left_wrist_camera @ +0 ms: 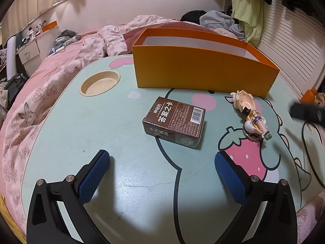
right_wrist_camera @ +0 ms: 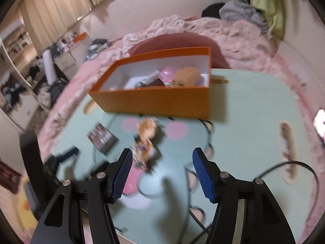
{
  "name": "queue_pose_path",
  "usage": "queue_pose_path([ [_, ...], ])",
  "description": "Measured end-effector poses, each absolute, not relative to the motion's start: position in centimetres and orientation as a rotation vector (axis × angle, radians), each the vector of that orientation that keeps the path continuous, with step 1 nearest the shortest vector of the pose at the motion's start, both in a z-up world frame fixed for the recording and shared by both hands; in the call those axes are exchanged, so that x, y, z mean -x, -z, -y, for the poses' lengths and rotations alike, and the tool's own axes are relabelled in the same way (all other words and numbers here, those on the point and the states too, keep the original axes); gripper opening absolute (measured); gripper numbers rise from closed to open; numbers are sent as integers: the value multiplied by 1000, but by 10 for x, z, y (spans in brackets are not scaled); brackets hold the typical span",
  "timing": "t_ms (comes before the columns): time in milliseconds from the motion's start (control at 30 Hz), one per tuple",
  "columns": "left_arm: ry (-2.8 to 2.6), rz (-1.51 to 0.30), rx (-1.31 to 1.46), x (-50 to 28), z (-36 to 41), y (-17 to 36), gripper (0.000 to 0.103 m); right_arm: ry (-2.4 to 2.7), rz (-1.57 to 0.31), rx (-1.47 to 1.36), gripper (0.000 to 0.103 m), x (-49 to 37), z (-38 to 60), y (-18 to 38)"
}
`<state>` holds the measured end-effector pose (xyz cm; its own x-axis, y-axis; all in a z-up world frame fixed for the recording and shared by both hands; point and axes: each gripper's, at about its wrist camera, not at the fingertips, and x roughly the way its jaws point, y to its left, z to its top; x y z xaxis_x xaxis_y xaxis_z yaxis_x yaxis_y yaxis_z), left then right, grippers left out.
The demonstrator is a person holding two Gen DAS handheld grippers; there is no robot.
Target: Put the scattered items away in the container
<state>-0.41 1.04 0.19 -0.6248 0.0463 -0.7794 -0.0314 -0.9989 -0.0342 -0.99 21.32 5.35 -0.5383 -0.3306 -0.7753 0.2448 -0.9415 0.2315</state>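
Note:
A brown card box (left_wrist_camera: 174,122) lies flat on the mint-green lap table (left_wrist_camera: 81,122), in front of the orange box (left_wrist_camera: 203,71). To its right lies a small cream figure keychain (left_wrist_camera: 250,116). My left gripper (left_wrist_camera: 162,158) stands open above the table, short of the card box, with nothing between its blue pads. In the blurred right wrist view, my right gripper (right_wrist_camera: 162,152) is open, and the keychain (right_wrist_camera: 145,140) lies just beyond its left finger, apart from the pads. The orange box (right_wrist_camera: 154,99) holds a pink item, a tan plush and other small things. The card box (right_wrist_camera: 102,137) lies at the left.
A round cup recess (left_wrist_camera: 100,83) is sunk into the table's far left. A black cable (right_wrist_camera: 294,168) loops over the table's right side, near a slot. A pink quilted bed (left_wrist_camera: 30,101) surrounds the table. Clothes are piled behind the orange box.

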Motion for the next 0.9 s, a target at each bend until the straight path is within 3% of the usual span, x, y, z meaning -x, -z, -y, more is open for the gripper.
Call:
queue_pose_path([
  [267,-2793,26,1342,4,-10,-2,103,2623,-114,-1402,63,-13,-196,-14],
  [333,-2795,22,1341,4,-11,-2,103,2645,-134,-1395,66,-12,-195,-12],
  [467,-2796,19,1341,4,-11,-3,103,2674,-94,-1414,84,-11,-203,-8],
  [567,-2797,19,1341,4,-11,-2,103,2672,-92,-1418,89,-10,-202,-6],
  [667,-2797,18,1341,4,-11,-2,103,2653,-102,-1439,102,-8,-199,-3],
  [900,-2796,18,1341,4,-10,-2,103,2650,-106,-1442,103,-7,-197,-4],
])
